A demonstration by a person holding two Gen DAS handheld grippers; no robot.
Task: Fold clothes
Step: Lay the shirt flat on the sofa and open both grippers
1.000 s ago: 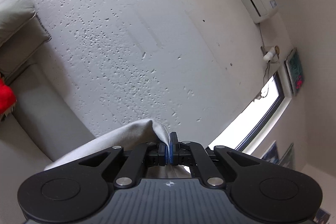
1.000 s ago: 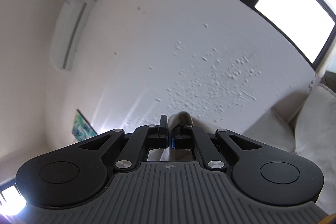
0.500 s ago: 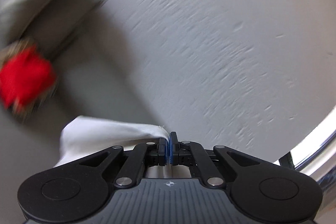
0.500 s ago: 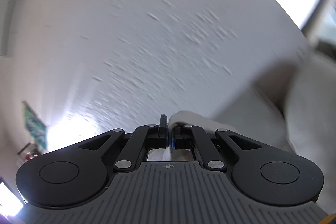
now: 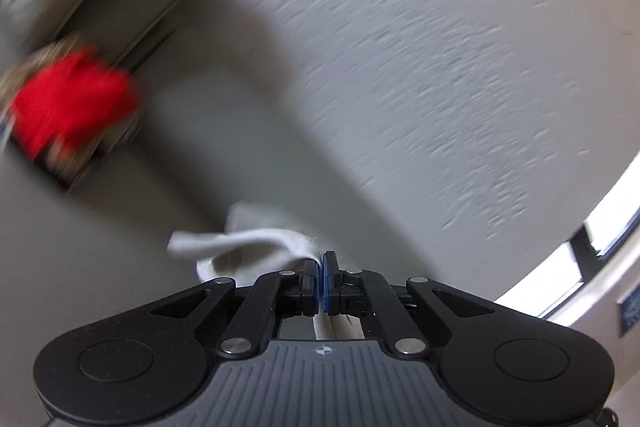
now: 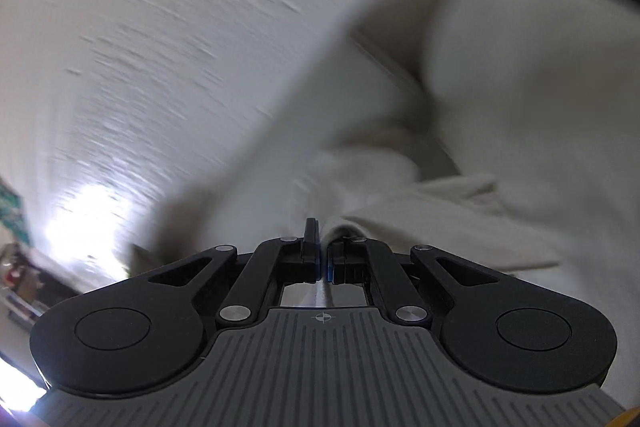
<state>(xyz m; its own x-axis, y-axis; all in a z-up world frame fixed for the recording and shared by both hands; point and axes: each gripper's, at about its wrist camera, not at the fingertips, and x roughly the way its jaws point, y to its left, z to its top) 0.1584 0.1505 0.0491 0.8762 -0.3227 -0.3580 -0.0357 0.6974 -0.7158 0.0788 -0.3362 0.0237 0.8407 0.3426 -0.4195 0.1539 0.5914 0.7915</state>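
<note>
Two grippers are seen, each one closed on a part of the same pale cloth. In the left wrist view, the left gripper has its fingers pressed together, and an edge of the white garment is clamped between the blue pads. From this pinch the fabric is spread toward the left of the view as a loose, wrinkled flap, so its visible long axis runs roughly sideways, away from the fingertips. A thin strip of the cloth is also seen below the fingers, inside the frame of the tool.

In the right wrist view, the right gripper is likewise closed, with a fold of the garment caught between its fingers. Here the fabric is stretched out to the right and slightly upward in the view, where it lies against the light sofa cushions; where the cloth ends and the cushion begins cannot be told because of the blur.

No container is visible in either view. A red object is seen at the left edge of the left view, on the grey sofa, well apart from the garment; its shape is too blurred to be named. A rough white wall fills the rest of the background, and a window is seen at the right edge.
</note>
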